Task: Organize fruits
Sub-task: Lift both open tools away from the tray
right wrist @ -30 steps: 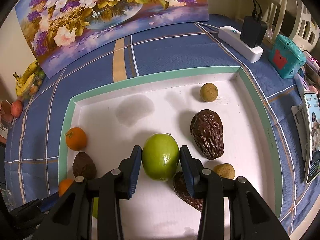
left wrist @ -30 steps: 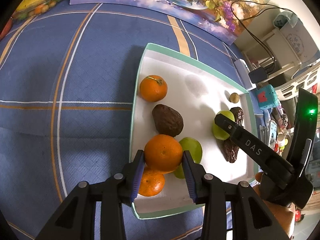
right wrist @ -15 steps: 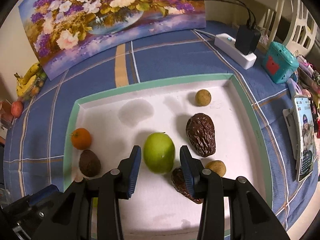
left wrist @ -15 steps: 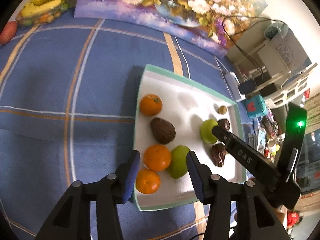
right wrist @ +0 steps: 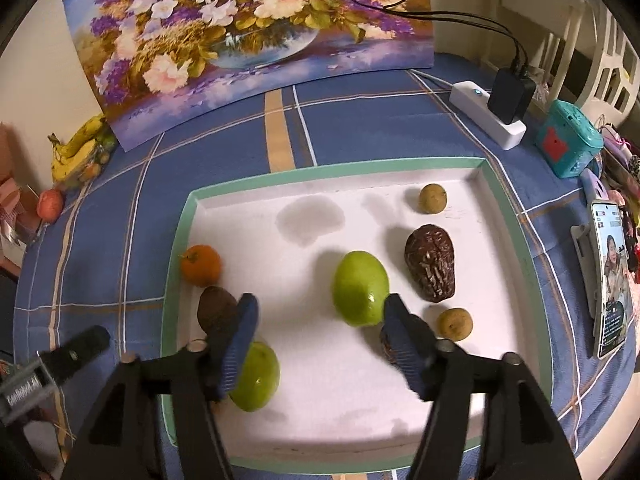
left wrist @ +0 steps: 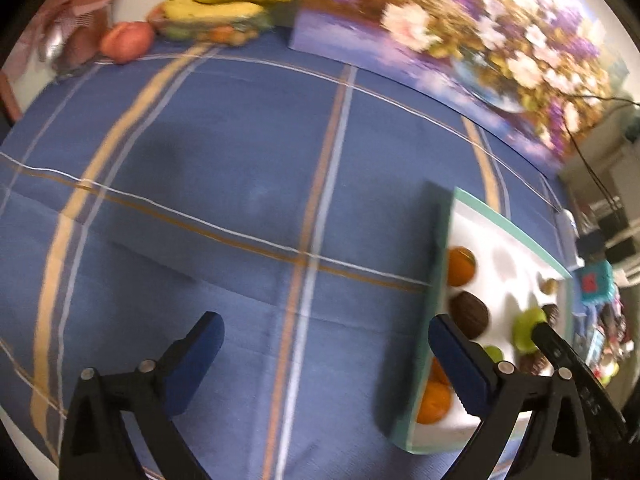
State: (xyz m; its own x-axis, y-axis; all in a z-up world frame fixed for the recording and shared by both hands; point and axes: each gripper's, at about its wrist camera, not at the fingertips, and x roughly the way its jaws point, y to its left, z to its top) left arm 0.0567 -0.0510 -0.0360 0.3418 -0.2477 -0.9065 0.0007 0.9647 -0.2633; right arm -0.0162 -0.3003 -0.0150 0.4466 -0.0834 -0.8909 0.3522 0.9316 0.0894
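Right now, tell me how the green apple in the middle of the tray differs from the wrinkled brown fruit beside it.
The green apple is smooth and glossy; the wrinkled brown fruit is deeply creased and dull. The apple is rounded and evenly wide; the brown fruit tapers toward its far end. Both lie loose on the white tray, apart from each other, neither gripped.

The left gripper [left wrist: 326, 354] is seen pointed steeply downward, its jaws opening wide with nothing held between them. The right gripper [right wrist: 320, 320] is likewise angled down, its blue-padded jaws opening and blurred by the motion, with nothing gripped between the pads.
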